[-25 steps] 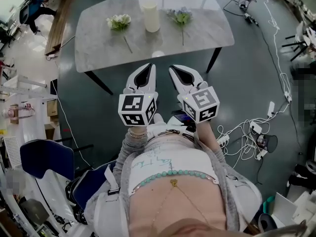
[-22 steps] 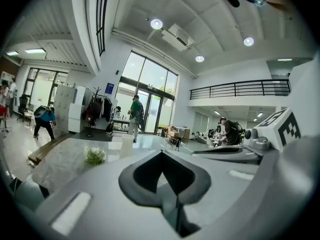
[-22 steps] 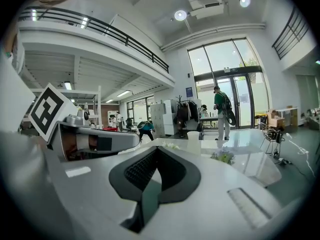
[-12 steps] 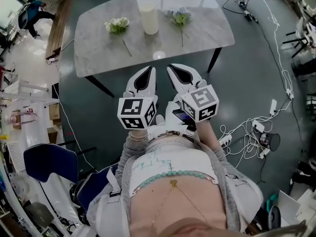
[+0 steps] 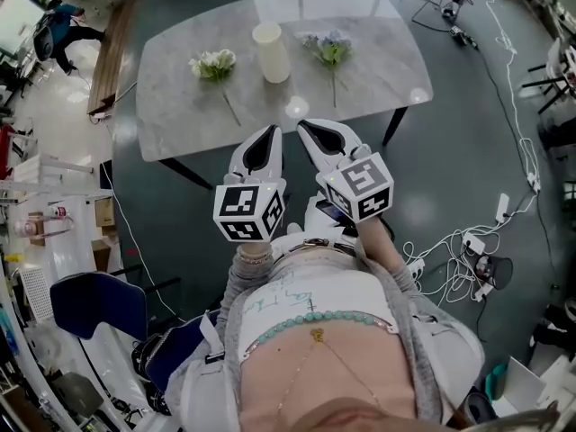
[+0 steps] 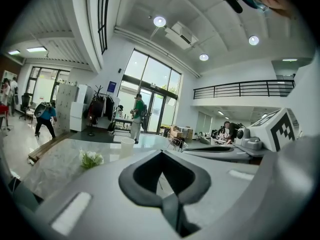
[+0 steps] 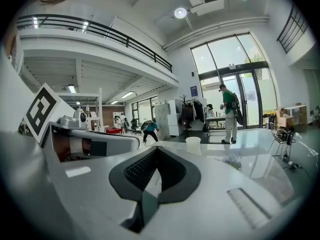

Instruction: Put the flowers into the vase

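Cream vase (image 5: 271, 51) upright on table (image 5: 387, 66). White flowers (image 5: 214, 65) lie left of vase, purple flowers (image 5: 328, 49) right of it. Left gripper (image 5: 269, 131) and right gripper (image 5: 305, 126) both clenched, empty, well short of vase.

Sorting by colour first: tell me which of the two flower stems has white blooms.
The white-bloomed flower stem, lying left of the cream cylindrical vase; the lilac-bloomed flower stem lies to the vase's right.
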The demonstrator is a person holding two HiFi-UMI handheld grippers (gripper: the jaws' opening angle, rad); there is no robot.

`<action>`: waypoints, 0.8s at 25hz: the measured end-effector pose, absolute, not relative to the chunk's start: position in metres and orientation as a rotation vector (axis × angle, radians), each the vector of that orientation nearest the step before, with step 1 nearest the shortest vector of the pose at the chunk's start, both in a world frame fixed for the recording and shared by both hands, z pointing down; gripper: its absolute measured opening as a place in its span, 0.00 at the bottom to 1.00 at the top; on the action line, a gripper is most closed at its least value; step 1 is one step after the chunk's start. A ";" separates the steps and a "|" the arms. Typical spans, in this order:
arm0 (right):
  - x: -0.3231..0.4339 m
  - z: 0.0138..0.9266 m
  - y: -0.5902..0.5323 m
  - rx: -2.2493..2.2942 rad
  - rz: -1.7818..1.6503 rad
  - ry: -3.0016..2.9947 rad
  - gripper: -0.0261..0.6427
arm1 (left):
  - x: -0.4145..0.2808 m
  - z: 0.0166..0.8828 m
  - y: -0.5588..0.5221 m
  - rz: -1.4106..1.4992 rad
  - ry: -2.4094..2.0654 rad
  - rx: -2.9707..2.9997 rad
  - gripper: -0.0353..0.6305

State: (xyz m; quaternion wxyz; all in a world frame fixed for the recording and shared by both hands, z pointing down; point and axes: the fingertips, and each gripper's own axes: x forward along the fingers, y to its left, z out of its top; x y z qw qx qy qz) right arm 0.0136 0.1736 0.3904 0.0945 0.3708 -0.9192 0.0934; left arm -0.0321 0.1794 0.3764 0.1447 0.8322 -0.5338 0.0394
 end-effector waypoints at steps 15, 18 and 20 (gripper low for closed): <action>0.032 0.377 0.093 0.950 0.265 -2.766 0.08 | -0.017 0.366 0.107 0.130 -1.658 2.297 0.06; 0.033 0.380 0.086 0.910 0.265 -2.774 0.08 | -0.017 0.368 0.102 0.126 -1.692 2.271 0.06; 0.035 0.382 0.083 0.885 0.263 -2.782 0.08 | -0.016 0.370 0.099 0.123 -1.715 2.255 0.06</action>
